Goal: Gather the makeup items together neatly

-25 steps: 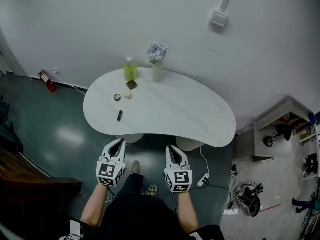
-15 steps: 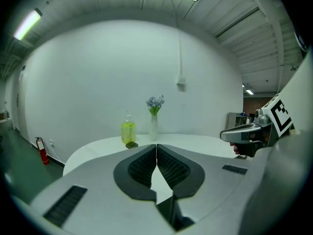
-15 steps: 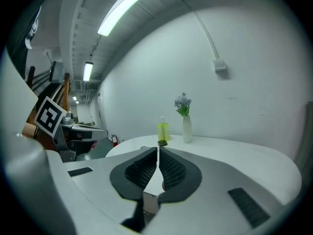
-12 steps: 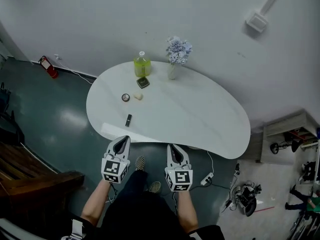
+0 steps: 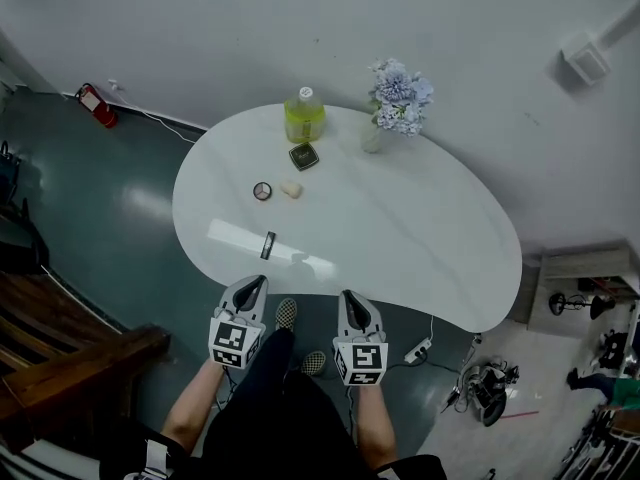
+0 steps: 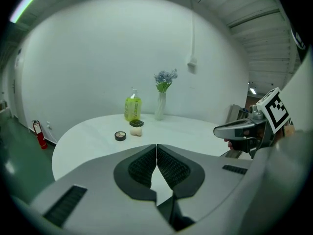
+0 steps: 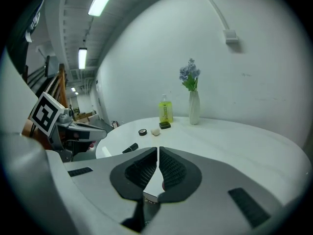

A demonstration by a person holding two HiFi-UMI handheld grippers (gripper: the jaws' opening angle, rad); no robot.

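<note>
White kidney-shaped table (image 5: 400, 228), green bottle (image 5: 304, 116), flower vase (image 5: 373, 138), dark compact (image 5: 303, 156), round eyeshadow pot (image 5: 262, 191), beige sponge (image 5: 291, 189), black tube (image 5: 268, 245)

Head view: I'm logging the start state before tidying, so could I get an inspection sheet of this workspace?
Surface: white kidney-shaped table.
Job's things: round dark compact beside cream sponge; square dark compact in front of the bottle; black tube apart, near the front edge.
Clutter: yellow-green bottle; white vase of pale blue flowers.
Grippers: left gripper and right gripper both shut, empty, at the table's near edge.
Cables: white power strip and loose cables on the floor.
Surroundings: red fire extinguisher by the wall; brown wooden structure at left.
</note>
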